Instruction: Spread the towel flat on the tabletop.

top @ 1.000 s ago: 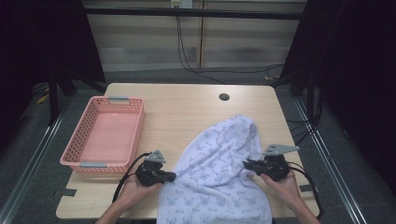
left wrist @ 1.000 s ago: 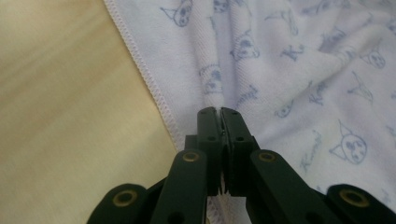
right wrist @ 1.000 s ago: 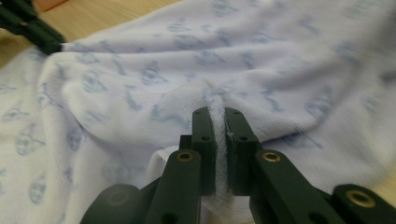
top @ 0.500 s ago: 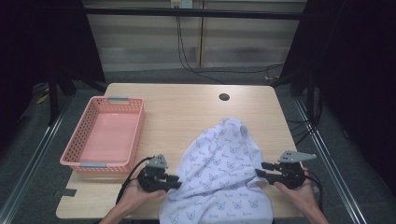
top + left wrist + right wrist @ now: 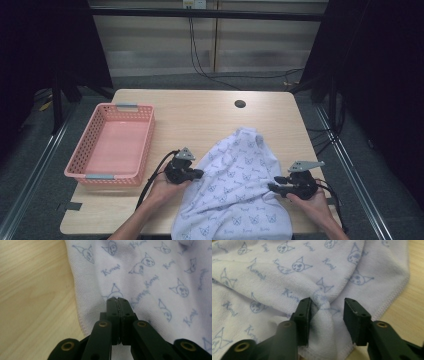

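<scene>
- Far left of the desk: the pink basket sits empty, just beside your left hand. Easy to knock with an elbow or snag with the trailing cable if you swing the cloth that way.
- Your left claw is at the towel's left edge, jaws pressed right together. In the left gripper view the claw looks pinched on a thin bit of fabric near the hem, though I can't tell how much cloth is really in there. If it's only a sliver of hem, I'd guess it slips out the moment you lift or pull.
- The towel, white with little blue cat faces, lies rumpled on the near half of the desk between your hands, with its near end at the front edge. Pull unevenly and it could slide off toward you.
- Your right claw is at the towel's right side, jaws about half open. They've just been closing a bit, and in the right gripper view the claw has a raised fold of towel standing between the pads, nearer the left one, not squeezed yet. Lift now and that side probably stays down while the left goes up, so the cloth twists or yanks free. Close further first.
</scene>
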A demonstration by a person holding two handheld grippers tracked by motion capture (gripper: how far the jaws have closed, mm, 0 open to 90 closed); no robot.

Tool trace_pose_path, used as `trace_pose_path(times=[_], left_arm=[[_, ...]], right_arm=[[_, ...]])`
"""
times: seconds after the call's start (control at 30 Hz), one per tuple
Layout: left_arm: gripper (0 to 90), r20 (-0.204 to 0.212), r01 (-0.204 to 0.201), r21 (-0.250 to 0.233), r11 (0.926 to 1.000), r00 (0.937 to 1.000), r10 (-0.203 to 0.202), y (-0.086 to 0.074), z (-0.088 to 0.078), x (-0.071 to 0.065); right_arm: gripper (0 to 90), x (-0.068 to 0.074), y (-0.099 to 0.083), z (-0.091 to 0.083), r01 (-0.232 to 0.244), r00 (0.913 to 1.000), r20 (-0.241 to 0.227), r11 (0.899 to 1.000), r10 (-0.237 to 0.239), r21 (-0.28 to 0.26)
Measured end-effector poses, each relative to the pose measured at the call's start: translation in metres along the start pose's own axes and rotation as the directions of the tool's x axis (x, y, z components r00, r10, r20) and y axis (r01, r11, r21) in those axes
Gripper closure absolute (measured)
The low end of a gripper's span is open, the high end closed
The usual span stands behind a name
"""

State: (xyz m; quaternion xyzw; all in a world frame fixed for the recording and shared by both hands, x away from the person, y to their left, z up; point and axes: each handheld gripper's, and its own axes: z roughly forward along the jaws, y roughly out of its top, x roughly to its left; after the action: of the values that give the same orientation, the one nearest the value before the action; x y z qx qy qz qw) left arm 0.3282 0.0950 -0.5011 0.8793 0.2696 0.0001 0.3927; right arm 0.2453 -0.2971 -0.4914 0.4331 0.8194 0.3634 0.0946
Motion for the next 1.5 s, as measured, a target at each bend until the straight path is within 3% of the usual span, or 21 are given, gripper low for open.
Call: trace_pose_path(times=[0.03, 0.13, 0.17, 0.3, 0.37, 0.4, 0.47, 0.5, 0.53, 0.7, 0.83, 0.87, 1.03, 1.13, 1.27, 1.33, 1.37, 1.4, 1.43, 1.47, 1.5], left_arm=[[89.1, 0.000, 0.000, 0.000, 1.0000, 1.0000, 0.000, 0.000, 0.000, 0.000], [89.2, -0.010, 0.008, 0.030, 0.9995, 0.9999, -0.007, -0.016, -0.019, -0.007], [89.1, -0.010, 0.008, 0.030, 0.9995, 0.9999, -0.007, -0.016, -0.019, -0.007], [88.7, 0.031, 0.012, 0.062, 0.9980, 0.9994, -0.014, -0.037, -0.039, -0.023], [88.2, 0.065, -0.012, 0.082, 0.9966, 0.9979, 0.006, -0.045, -0.046, -0.034], [86.7, 0.093, -0.015, 0.080, 0.9967, 0.9956, 0.007, -0.053, -0.053, -0.042], [81.9, 0.110, -0.004, 0.046, 0.9989, 0.9939, -0.001, -0.055, -0.059, -0.043], [78.1, 0.110, -0.004, 0.046, 0.9989, 0.9939, -0.001, -0.055, -0.059, -0.043], [75.7, 0.100, 0.037, -0.004, 0.9993, 0.9943, -0.037, -0.050, -0.063, -0.037], [73.5, 0.062, 0.074, -0.075, 0.9944, 0.9957, -0.069, -0.031, -0.054, -0.017], [73.2, 0.039, 0.094, -0.090, 0.9914, 0.9951, -0.091, -0.013, -0.035, -0.002], [71.5, -0.005, 0.073, -0.076, 0.9944, 0.9973, -0.074, -0.007, -0.028, 0.003], [67.5, -0.036, 0.110, -0.084, 0.9904, 0.9929, -0.113, -0.001, -0.018, 0.015], [60.7, -0.054, 0.102, -0.072, 0.9921, 0.9928, -0.106, 0.002, -0.013, 0.021], [56.3, -0.039, 0.102, -0.069, 0.9924, 0.9937, -0.105, 0.002, -0.005, 0.025], [55.3, -0.010, 0.110, -0.067, 0.9916, 0.9937, -0.111, 0.003, 0.001, 0.024], [56.9, -0.004, 0.108, -0.065, 0.9921, 0.9941, -0.108, 0.004, 0.002, 0.023], [74.1, -0.003, 0.103, -0.052, 0.9934, 0.9947, -0.103, 0.005, 0.001, 0.022], [80.4, -0.003, 0.103, -0.052, 0.9934, 0.9947, -0.103, 0.005, 0.001, 0.022], [84.9, 0.007, 0.106, -0.070, 0.9919, 0.9944, -0.106, 0.005, -0.003, 0.023], [85.7, 0.007, 0.106, -0.070, 0.9919, 0.9944, -0.106, 0.005, -0.003, 0.023]], right_arm=[[59.7, 0.000, 0.000, 0.000, 0.000, 1.0000, 0.000, 1.000, 0.000, 0.000], [76.2, 0.007, -0.007, -0.010, 0.000, 1.0000, -0.002, 1.000, 0.000, 0.004], [76.2, 0.007, -0.007, -0.010, 0.000, 1.0000, -0.002, 1.000, 0.000, 0.004], [81.6, 0.020, -0.017, -0.019, 0.020, 0.9991, -0.037, 0.999, -0.019, 0.029], [82.1, 0.029, -0.021, -0.024, 0.027, 0.9978, -0.062, 0.999, -0.024, 0.047], [79.8, 0.039, -0.027, -0.028, 0.042, 0.9951, -0.093, 0.996, -0.035, 0.073], [68.0, 0.047, -0.031, -0.034, 0.075, 0.9931, -0.094, 0.996, -0.070, 0.057], [68.0, 0.047, -0.031, -0.034, 0.075, 0.9931, -0.094, 0.996, -0.070, 0.057], [55.9, 0.047, -0.028, -0.039, 0.053, 0.9943, -0.093, 0.998, -0.051, 0.017], [53.4, 0.034, -0.014, -0.039, 0.040, 0.9975, -0.057, 0.998, -0.043, -0.057], [54.5, 0.017, 0.005, -0.028, 0.025, 0.9996, -0.012, 0.994, -0.026, -0.105], [56.7, 0.009, 0.015, -0.022, 0.015, 0.9999, -0.005, 0.992, -0.016, -0.127], [59.3, -0.003, 0.033, 0.000, 0.016, 0.9993, 0.035, 0.993, -0.012, -0.113], [59.4, -0.010, 0.047, 0.030, 0.020, 0.9985, 0.052, 0.997, -0.016, -0.080], [57.8, -0.014, 0.052, 0.048, 0.027, 0.9972, 0.071, 0.998, -0.023, -0.053], [57.6, -0.014, 0.054, 0.054, 0.024, 0.9989, 0.042, 0.998, -0.022, -0.055], [58.3, -0.012, 0.055, 0.057, 0.035, 0.9983, 0.049, 0.999, -0.033, -0.040], [66.7, -0.010, 0.055, 0.063, 0.041, 0.9981, 0.046, 0.999, -0.040, -0.025], [66.7, -0.010, 0.055, 0.063, 0.041, 0.9981, 0.046, 0.999, -0.040, -0.025], [79.5, -0.009, 0.055, 0.064, 0.028, 0.9993, 0.027, 0.999, -0.028, -0.022], [79.5, -0.009, 0.055, 0.064, 0.028, 0.9993, 0.027, 0.999, -0.028, -0.022]])
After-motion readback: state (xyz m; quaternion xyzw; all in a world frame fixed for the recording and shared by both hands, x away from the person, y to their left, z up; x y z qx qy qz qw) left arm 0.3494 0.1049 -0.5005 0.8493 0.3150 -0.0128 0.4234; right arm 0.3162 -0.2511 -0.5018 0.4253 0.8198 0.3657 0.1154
